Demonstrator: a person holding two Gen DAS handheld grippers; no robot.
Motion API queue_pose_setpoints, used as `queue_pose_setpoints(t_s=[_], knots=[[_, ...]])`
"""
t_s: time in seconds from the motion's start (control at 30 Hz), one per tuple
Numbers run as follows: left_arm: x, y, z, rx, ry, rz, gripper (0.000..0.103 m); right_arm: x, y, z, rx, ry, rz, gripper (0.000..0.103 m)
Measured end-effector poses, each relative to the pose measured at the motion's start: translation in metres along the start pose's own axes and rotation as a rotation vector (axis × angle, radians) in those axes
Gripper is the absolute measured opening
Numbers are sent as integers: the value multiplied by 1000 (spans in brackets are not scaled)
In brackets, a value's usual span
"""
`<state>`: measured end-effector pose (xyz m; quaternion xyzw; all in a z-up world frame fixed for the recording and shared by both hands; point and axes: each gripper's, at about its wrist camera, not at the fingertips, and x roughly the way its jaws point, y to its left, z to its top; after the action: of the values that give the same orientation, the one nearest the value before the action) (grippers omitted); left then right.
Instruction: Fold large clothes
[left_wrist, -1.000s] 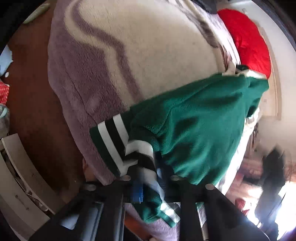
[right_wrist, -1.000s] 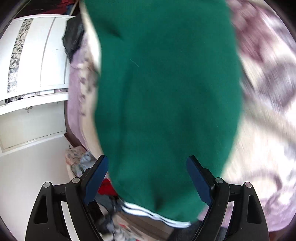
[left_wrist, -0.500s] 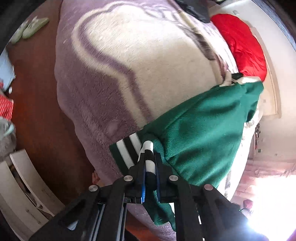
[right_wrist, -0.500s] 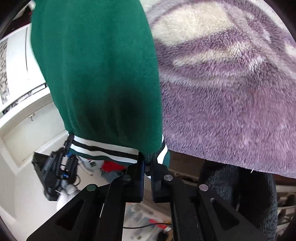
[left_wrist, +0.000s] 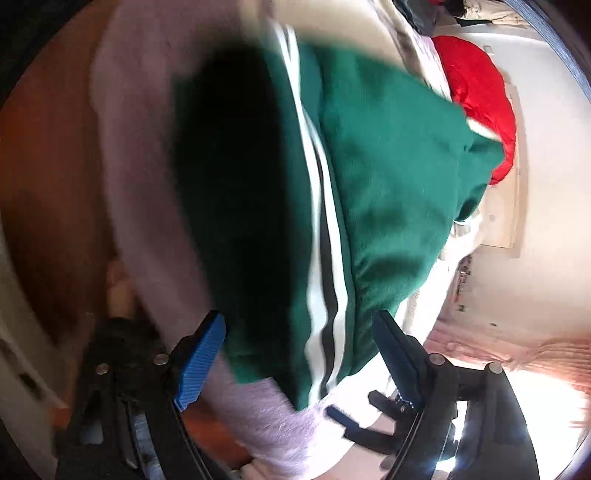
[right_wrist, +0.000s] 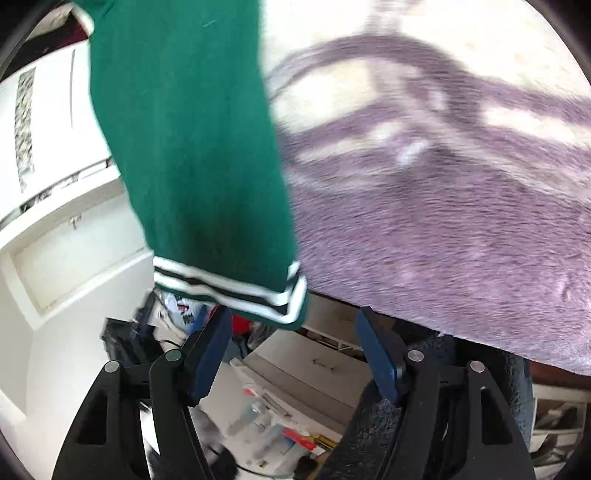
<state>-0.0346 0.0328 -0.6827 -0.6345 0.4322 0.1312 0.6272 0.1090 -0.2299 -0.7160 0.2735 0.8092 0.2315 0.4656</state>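
On my left feed the left gripper (left_wrist: 299, 354) has its jaws spread wide, the blue pads (left_wrist: 201, 363) well apart with nothing pinched between them. The green sweater (left_wrist: 388, 177) fills most of that view, lying over the purple-and-cream blanket (left_wrist: 147, 192), with its white-and-black striped band (left_wrist: 325, 229) running down toward the gap between the fingers (the picture is smeared with motion blur, so I cannot tell whether the cloth touches either pad). Beyond the sweater a red cushion (left_wrist: 476, 96) sits near the far edge of the blanket. On my right feed the right gripper (right_wrist: 295, 354) is likewise wide open and holds nothing. The green sweater (right_wrist: 192, 140) hangs in the left half of that view, its striped hem (right_wrist: 232, 291) just above the fingertips and apart from them, its right edge against the fleecy blanket (right_wrist: 443, 206), which covers the right side. To the left of the sweater I see a white cabinet (right_wrist: 66, 206), and below the open fingers a jumble of small items on the floor, too blurred for me to name.
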Motion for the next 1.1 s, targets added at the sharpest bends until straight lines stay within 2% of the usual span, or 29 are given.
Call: queue_pose_setpoints(t_s=[0.03, 0.07, 0.13, 0.17, 0.23, 0.3, 0.4, 0.43, 0.47, 0.5, 0.57, 0.67, 0.7, 0.73, 0.77, 0.83, 0.87, 0.93, 1.0, 1.07, 1.1], knots=[[8, -5, -2, 17, -45, 3, 54, 0, -5, 2, 23, -6, 3, 71], [12, -8, -2, 29, -62, -42, 36, 0, -9, 9, 34, -13, 5, 71], [5, -12, 0, 34, -78, -157, 24, -3, -12, 10, 39, -27, -11, 71], [-6, -13, 0, 51, -88, -281, 21, -8, -16, 11, 35, -30, -16, 71], [-23, -13, 3, 87, -94, -419, 20, -11, -17, 11, 27, -36, -28, 71], [-25, -6, 12, 91, -64, -485, 20, -18, -27, 20, 37, -29, -32, 71], [-5, 18, 22, 63, -2, -356, 22, -20, -41, 21, 56, -18, -38, 71], [5, 31, 23, 19, 41, -358, 28, -24, -48, 19, 57, -18, -44, 71], [7, 38, 22, -14, 58, -373, 32, -28, -50, 20, 57, -19, -46, 71], [5, 40, 22, -36, 62, -360, 41, -32, -52, 20, 53, -17, -44, 71], [-11, 36, 22, -39, 62, -318, 42, -38, -52, 20, 45, -15, -37, 71], [-58, 29, 26, -40, 8, -236, 46, -36, -41, 19, 3, -8, -18, 71], [-84, 26, 29, -18, -30, -205, 61, -30, -30, 21, -10, -7, -17, 71], [-100, 21, 34, 9, -54, -167, 82, -31, -27, 21, -20, -9, -12, 71], [-115, 15, 40, 33, -81, -138, 84, -32, -26, 21, -29, -10, 0, 71], [-144, -3, 64, 114, -126, -62, 84, -41, -21, 23, -55, -23, 32, 86], [-150, -11, 75, 154, -137, -25, 84, -28, -23, 12, -69, -39, 44, 90], [-152, -36, 108, 275, -143, 79, 84, -30, -18, 12, -100, -69, 77, 92], [-141, -47, 129, 374, -110, 131, 84, -26, -13, 18, -107, -82, 112, 92], [-111, -60, 161, 473, -25, 164, 84, -19, -14, 24, -105, -82, 139, 93], [-96, -63, 162, 499, 8, 168, 84, -12, -15, 29, -107, -80, 168, 93]])
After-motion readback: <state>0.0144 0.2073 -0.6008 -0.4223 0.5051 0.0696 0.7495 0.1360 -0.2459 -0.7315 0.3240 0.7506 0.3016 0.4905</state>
